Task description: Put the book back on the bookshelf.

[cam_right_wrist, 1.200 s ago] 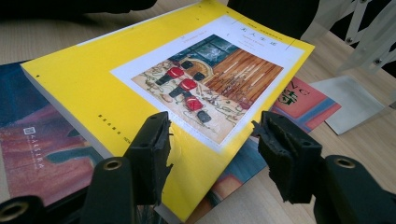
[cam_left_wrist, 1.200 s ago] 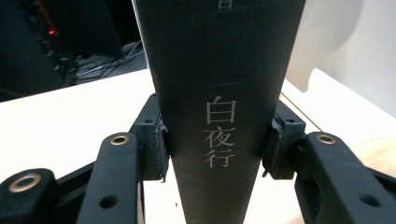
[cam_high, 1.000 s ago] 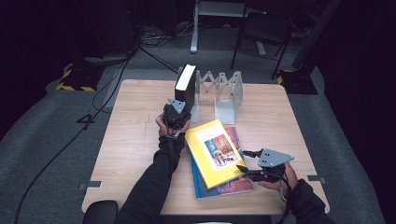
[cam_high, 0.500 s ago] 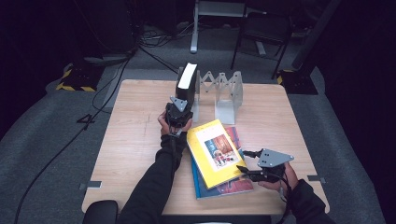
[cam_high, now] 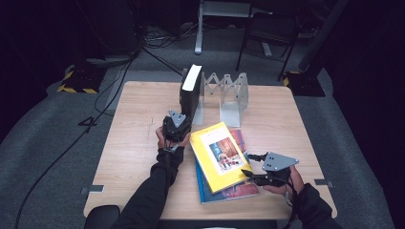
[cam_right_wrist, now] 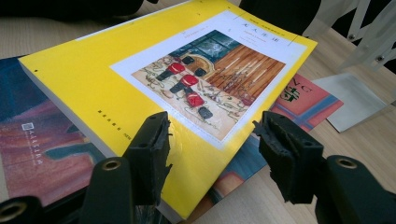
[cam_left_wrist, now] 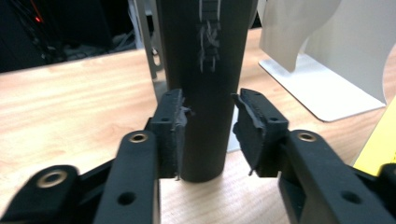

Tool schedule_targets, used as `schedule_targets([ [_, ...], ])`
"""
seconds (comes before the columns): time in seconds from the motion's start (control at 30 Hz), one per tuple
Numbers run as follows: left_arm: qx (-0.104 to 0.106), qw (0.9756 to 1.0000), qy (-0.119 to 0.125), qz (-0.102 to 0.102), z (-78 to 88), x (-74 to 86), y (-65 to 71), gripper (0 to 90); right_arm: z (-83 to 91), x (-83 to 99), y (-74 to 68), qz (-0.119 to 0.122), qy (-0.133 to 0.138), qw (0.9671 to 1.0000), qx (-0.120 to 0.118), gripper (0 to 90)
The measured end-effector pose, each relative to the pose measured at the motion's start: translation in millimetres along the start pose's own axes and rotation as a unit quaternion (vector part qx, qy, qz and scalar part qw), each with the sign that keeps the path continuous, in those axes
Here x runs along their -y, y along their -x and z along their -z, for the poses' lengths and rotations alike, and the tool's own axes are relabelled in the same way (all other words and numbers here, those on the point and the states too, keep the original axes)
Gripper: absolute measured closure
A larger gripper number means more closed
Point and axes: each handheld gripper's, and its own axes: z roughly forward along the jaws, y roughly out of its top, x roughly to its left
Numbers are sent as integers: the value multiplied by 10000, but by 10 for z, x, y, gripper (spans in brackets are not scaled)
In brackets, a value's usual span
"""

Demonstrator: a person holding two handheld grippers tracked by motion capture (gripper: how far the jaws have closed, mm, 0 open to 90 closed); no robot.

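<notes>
Left hand-held gripper (cam_left_wrist: 205, 135) | closing | matte black book spine (cam_left_wrist: 205, 70) between

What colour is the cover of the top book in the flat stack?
Yellow cover, best in the right gripper view.

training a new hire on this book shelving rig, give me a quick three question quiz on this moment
1. True or false: the black book stands upright against the folding book rack.
2. Which book lies on top of the stack near the right gripper? A) the blue one B) the yellow book C) a red one
3. What stands between the jaws of the left gripper?

Key
1. True.
2. B: the yellow book lies on top of the blue book.
3. The black book's spine; the jaws have just been closing on it, one pad against it, the other a little apart.
</notes>
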Motion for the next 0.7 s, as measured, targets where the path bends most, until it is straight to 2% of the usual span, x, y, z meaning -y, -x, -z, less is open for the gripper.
schedule_targets([
  [0.1,-127,9999,28,-91,-21,0,11,649,-3,1,2,4,2,10000,-7,432],
  [0.17,-221,9997,9,-77,-42,-9,6,646,-4,6,6,-41,-2,10000,-10,432],
  [0.23,-211,9998,-17,-44,-62,-25,2,623,-2,7,5,-22,-5,10000,-11,432],
  [0.33,-384,9992,-62,-121,-100,-58,46,624,-4,3,6,8,4,10000,-12,432],
  [0.43,-421,9990,-89,-97,-119,-76,53,613,-4,4,4,-9,-12,10000,-21,432],
  [0.5,-450,9988,-98,-156,-126,-84,60,609,-1,4,4,-7,7,10000,-8,432],
  [0.6,-403,9991,-101,-126,-128,-81,45,621,5,7,8,-23,10,10000,-9,432],
  [0.67,-267,9996,-94,-79,-116,-83,17,621,9,6,8,-21,10,10000,-1,432],
  [0.7,-267,9996,-94,-79,-116,-83,17,611,9,6,8,-21,10,10000,-1,432],
])
